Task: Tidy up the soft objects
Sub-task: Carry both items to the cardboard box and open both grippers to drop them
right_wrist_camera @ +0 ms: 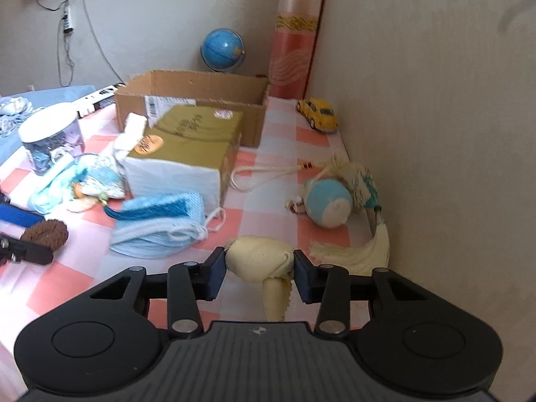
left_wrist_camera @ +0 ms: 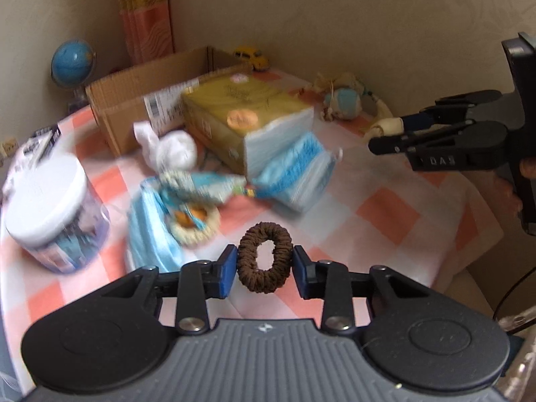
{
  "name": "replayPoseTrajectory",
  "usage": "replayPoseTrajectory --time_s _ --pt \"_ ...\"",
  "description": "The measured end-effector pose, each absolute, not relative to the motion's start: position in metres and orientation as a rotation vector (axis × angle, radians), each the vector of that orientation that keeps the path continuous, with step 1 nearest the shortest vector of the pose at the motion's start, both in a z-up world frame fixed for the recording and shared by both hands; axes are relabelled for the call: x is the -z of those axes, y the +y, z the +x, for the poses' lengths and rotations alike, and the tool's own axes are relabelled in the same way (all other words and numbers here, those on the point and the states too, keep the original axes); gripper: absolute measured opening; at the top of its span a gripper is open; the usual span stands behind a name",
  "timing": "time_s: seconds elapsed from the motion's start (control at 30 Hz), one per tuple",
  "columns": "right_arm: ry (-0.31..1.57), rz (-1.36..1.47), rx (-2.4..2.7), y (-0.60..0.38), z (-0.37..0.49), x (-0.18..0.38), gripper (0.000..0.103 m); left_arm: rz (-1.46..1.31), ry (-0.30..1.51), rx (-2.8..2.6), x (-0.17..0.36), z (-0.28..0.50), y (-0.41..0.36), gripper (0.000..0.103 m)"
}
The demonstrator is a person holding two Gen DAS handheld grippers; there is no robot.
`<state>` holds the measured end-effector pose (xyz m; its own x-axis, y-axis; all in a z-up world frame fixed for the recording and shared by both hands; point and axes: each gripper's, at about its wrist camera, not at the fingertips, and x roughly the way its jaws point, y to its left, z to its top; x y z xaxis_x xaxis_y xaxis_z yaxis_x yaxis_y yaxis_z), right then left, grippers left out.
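Note:
My left gripper (left_wrist_camera: 265,263) is shut on a brown scrunchie (left_wrist_camera: 264,256), which hangs between its blue pads above the checked cloth. The same scrunchie (right_wrist_camera: 45,234) and the left gripper's dark finger show at the far left of the right wrist view. My right gripper (right_wrist_camera: 259,266) is shut on a knotted cream cloth (right_wrist_camera: 259,259) whose tail hangs below the pads. In the left wrist view the right gripper (left_wrist_camera: 380,135) stands at the right with the cream cloth (left_wrist_camera: 388,127) in its jaws. A stack of blue face masks (right_wrist_camera: 157,227) lies on the table.
An open cardboard box (right_wrist_camera: 191,100) stands at the back, a yellow tissue pack (right_wrist_camera: 187,147) in front of it. A white-lidded jar (left_wrist_camera: 50,207), a white bundle (left_wrist_camera: 174,150), a blue pouch (left_wrist_camera: 181,201), a blue doll (right_wrist_camera: 330,201), a yellow toy car (right_wrist_camera: 318,114) and a globe (right_wrist_camera: 222,48) lie around.

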<state>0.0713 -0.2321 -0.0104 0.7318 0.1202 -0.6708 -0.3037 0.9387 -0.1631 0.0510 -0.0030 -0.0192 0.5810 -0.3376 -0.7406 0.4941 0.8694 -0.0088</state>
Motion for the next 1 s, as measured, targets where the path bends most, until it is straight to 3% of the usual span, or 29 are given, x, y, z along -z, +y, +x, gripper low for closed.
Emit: replayPoseTrajectory --time_s 0.37,0.63,0.7,0.77,0.83,0.9,1.0 --pt "0.649 -0.29 -0.284 -0.226 0.081 -0.027 0.047 0.259 0.653 0.413 -0.047 0.14 0.002 0.034" --pt "0.637 -0.303 -0.267 -0.225 0.093 -0.035 0.047 0.256 0.648 0.311 -0.049 0.228 0.008 0.034" --pt "0.637 -0.306 -0.266 -0.223 0.096 -0.036 0.047 0.252 0.656 0.292 -0.045 0.242 0.011 0.039" --pt "0.633 -0.309 -0.265 -0.221 0.097 -0.038 0.047 0.245 0.66 0.26 -0.04 0.249 0.016 0.06" --pt "0.629 -0.312 -0.271 -0.218 0.099 -0.04 0.047 0.239 0.652 0.232 -0.036 0.247 0.021 0.071" --pt "0.621 -0.317 -0.275 -0.215 0.1 -0.043 0.047 0.224 0.651 0.227 -0.037 0.24 0.028 0.074" --pt "0.611 -0.325 -0.287 -0.209 0.104 -0.048 0.047 0.202 0.65 0.237 -0.043 0.216 0.038 0.088"
